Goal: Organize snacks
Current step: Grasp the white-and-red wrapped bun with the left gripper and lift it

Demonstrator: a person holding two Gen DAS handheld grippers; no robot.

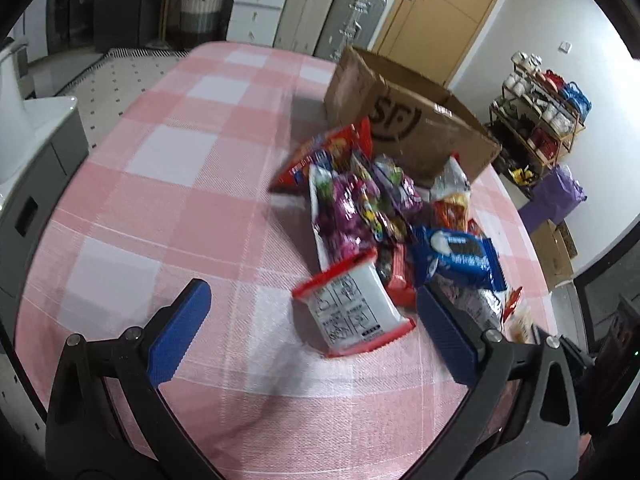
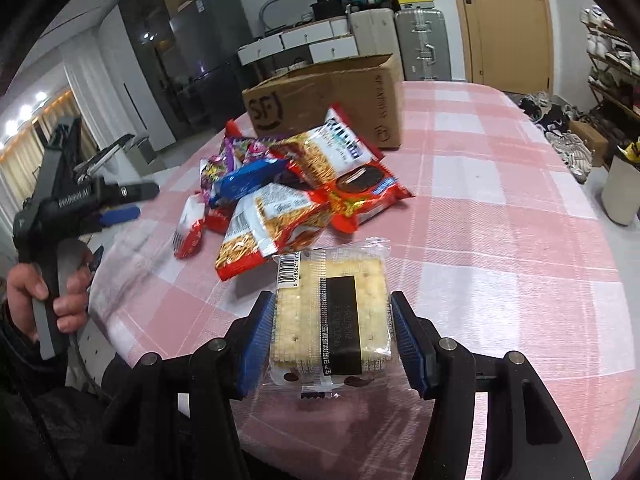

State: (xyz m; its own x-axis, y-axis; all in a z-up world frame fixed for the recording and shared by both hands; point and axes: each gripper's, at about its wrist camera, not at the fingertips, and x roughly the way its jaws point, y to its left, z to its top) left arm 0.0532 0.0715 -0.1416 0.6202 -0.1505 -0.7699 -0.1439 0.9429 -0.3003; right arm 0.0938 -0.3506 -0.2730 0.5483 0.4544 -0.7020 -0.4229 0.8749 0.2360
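A pile of snack packets [image 1: 384,216] lies on the pink checked tablecloth [image 1: 168,184], in front of an open cardboard box [image 1: 404,120]. My left gripper [image 1: 312,300] is open and empty, its fingers either side of a red-and-white packet [image 1: 352,312] at the pile's near edge. In the right wrist view my right gripper [image 2: 332,320] is shut on a clear-wrapped cracker pack [image 2: 332,316], held above the table's near edge. The pile [image 2: 296,184] and box [image 2: 332,100] lie beyond it. The left gripper [image 2: 120,214] shows at the left, held by a hand.
A blue cookie packet [image 1: 456,256] lies at the pile's right. Suitcases [image 1: 332,16], drawers and a door stand behind the table. A shoe rack [image 1: 540,116] stands to the right. A white bin [image 2: 620,188] stands beside the table in the right wrist view.
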